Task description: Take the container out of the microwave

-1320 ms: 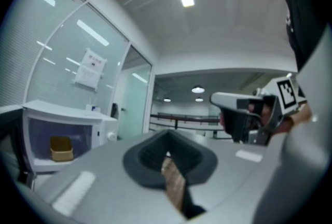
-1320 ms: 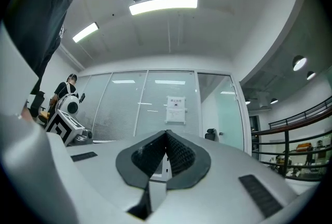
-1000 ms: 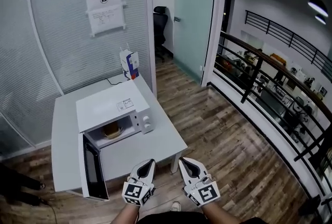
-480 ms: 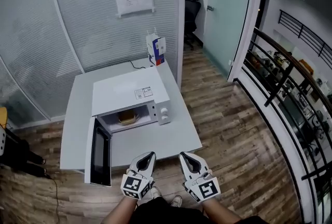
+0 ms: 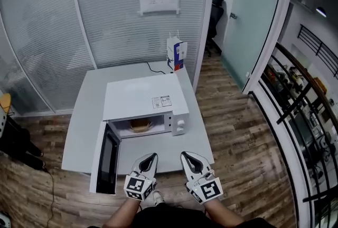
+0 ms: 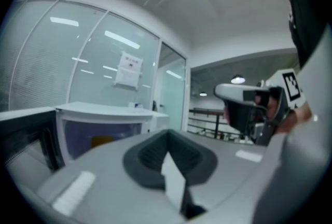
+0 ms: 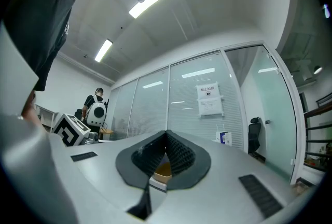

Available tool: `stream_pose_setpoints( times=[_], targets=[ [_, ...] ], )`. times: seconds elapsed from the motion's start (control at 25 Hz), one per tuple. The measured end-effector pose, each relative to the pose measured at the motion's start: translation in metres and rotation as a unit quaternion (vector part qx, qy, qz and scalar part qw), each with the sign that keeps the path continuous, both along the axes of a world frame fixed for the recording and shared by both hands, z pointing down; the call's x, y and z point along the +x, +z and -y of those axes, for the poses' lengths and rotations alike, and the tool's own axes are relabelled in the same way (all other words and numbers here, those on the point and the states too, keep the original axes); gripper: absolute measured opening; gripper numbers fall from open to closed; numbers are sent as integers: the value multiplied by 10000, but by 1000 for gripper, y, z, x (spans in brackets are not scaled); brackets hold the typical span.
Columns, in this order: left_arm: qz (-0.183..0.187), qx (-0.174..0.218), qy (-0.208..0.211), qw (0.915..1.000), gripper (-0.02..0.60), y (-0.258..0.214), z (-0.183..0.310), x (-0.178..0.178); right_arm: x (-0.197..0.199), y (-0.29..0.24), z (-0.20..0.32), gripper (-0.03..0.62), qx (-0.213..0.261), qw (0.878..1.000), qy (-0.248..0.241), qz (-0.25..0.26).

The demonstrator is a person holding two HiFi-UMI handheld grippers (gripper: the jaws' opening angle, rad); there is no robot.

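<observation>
**A:** Where is the container (image 5: 141,125)?

**B:** It is inside the microwave (image 5: 143,97), a low tan shape in the open cavity, just left of the head view's centre. The door (image 5: 107,157) is swung out toward the lower left. The microwave stands on a white bench (image 5: 84,116).

**A:** Which way does it lie from the fingers?

**B:** Up-frame. The left gripper (image 5: 150,158) sits almost straight below the cavity. The right gripper (image 5: 186,157) sits further right, under the control knobs (image 5: 180,125). Both are at the bench's near edge, well apart from the container, and the left one looks the nearer.

**A:** What about its long axis?

**B:** It seems wider than it is tall, but it is too small to say more.

**A:** And the fingers themselves?

**B:** Both pairs are closed tip to tip and hold nothing. The grippers lie side by side, pointing roughly level at the microwave, with the forearms at the bottom edge. In the right gripper view the container (image 7: 162,170) shows through the gap under the closed tips. The fingers would probably have to open before reaching in.
</observation>
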State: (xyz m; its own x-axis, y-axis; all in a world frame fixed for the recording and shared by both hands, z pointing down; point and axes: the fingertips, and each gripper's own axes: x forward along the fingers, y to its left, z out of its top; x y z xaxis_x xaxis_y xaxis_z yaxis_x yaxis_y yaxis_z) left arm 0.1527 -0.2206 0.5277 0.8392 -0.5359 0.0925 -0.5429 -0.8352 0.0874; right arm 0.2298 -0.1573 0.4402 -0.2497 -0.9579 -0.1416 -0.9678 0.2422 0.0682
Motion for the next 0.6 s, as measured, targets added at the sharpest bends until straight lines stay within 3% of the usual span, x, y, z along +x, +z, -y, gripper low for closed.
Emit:
stream_pose_setpoints(
  times=[0.6],
  targets=[
    [76, -20, -234, 9997, 5, 16, 84, -14, -18, 5, 86, -2, -183, 9993, -157, -270]
  ],
)
